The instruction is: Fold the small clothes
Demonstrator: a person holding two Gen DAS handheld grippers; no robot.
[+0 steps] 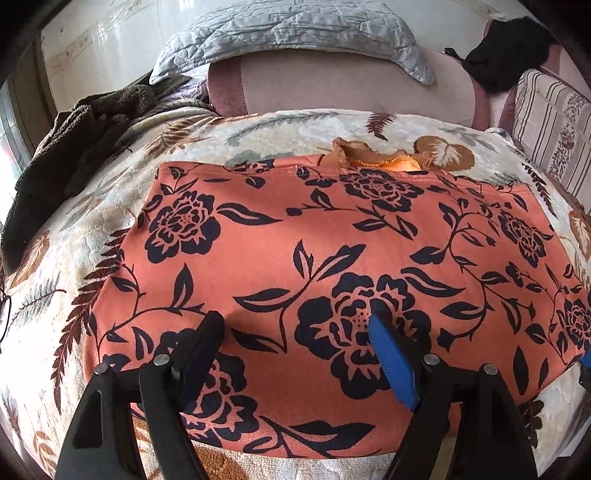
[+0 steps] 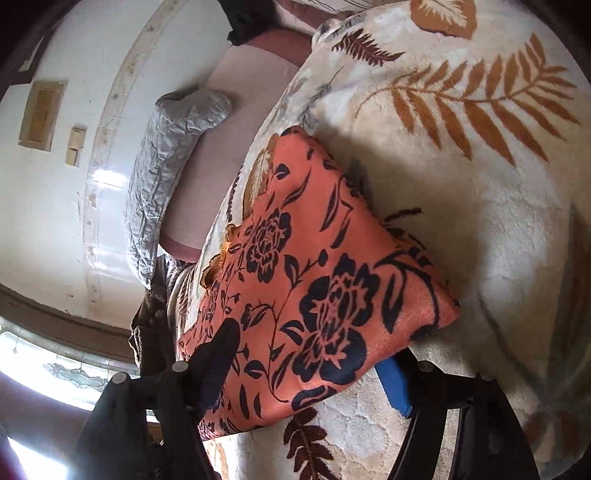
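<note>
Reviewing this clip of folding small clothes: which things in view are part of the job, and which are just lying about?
Part of the job:
orange floral garment, lying flat on the leaf-print blanket
left gripper, open above it
right gripper, open at its edge

Just lying about:
grey quilted pillow
brown fleece clothing
black item
striped cushion

Open cream leaf-print plush blanket (image 1: 288, 125) runs clear around the folded orange garment with black flowers (image 1: 314, 258), widest on its right side in the right wrist view. Left edge is crowded: a heap of dark brown fleece fabric (image 1: 70, 147) lies just beside it. Beyond the far edge, a mauve padded headboard (image 1: 351, 88) with a grey quilted pillow (image 1: 288, 33) walls off the reach
</note>
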